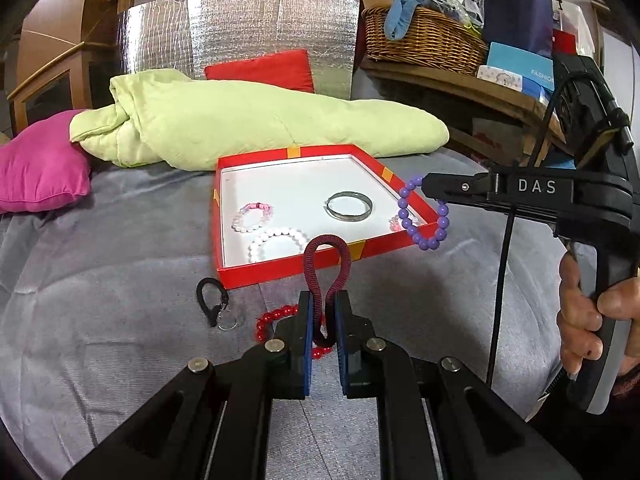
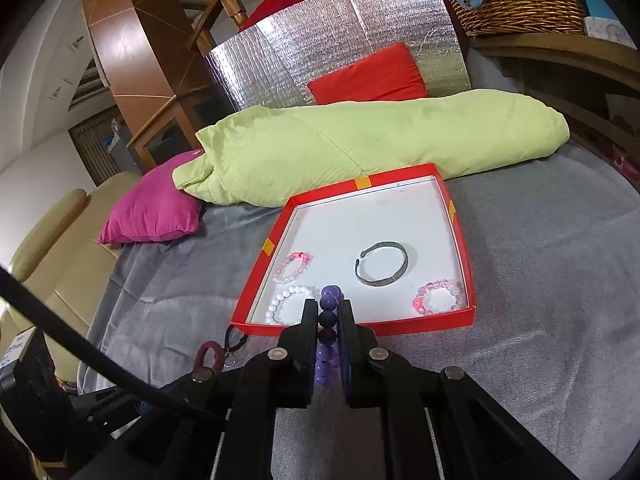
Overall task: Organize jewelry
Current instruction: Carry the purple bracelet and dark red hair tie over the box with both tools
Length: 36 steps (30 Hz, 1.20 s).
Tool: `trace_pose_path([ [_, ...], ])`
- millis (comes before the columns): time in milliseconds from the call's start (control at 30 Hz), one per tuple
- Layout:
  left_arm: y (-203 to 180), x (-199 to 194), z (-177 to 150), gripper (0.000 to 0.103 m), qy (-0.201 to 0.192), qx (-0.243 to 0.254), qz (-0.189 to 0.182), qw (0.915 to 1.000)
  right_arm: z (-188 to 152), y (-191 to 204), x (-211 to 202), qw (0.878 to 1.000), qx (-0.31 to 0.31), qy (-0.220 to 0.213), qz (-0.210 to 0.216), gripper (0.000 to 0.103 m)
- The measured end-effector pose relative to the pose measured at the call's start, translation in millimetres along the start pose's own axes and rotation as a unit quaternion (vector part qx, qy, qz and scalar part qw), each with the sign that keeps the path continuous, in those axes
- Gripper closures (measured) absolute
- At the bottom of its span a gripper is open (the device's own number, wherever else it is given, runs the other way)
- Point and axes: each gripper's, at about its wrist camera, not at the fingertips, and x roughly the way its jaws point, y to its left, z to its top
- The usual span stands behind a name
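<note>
A red box lid with a white floor (image 1: 320, 268) (image 2: 464, 248) lies on the grey bedspread. In it are a metal bangle (image 1: 349, 206) (image 2: 382, 264), a white bead bracelet (image 1: 276, 242) (image 2: 286, 304) and two pink bead bracelets (image 1: 252, 218) (image 2: 438, 298). My left gripper (image 1: 325, 300) is shut on a dark red coiled band (image 1: 326, 264) just short of the box's near rim. My right gripper (image 2: 329, 312) (image 1: 426, 188) is shut on a purple bead bracelet (image 2: 329, 320) (image 1: 424, 232), which hangs over the box's right corner. A red bead bracelet (image 1: 272, 320) lies under my left fingers.
A black cord loop with a key ring (image 1: 214, 304) (image 2: 236, 344) lies on the bedspread left of the box. A rolled green quilt (image 1: 248, 120), a pink cushion (image 1: 40, 164) and a red cushion (image 1: 260, 70) lie behind. A wicker basket (image 1: 424, 40) sits on a wooden shelf. A hand (image 1: 588, 320) holds the right grip.
</note>
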Motion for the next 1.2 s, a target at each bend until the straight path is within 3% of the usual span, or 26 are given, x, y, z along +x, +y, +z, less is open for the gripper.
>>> trace_pose_path([
  [733, -9, 15, 0, 0.092, 0.019, 0.013, 0.002, 0.9997, 5, -16, -10, 1.0, 0.019, -0.01, -0.004, 0.093],
  [1200, 6, 4, 10, 0.092, 0.0, -0.008, 0.001, 1.0, 14, -16, -5, 1.0, 0.025, -0.017, -0.005, 0.093],
])
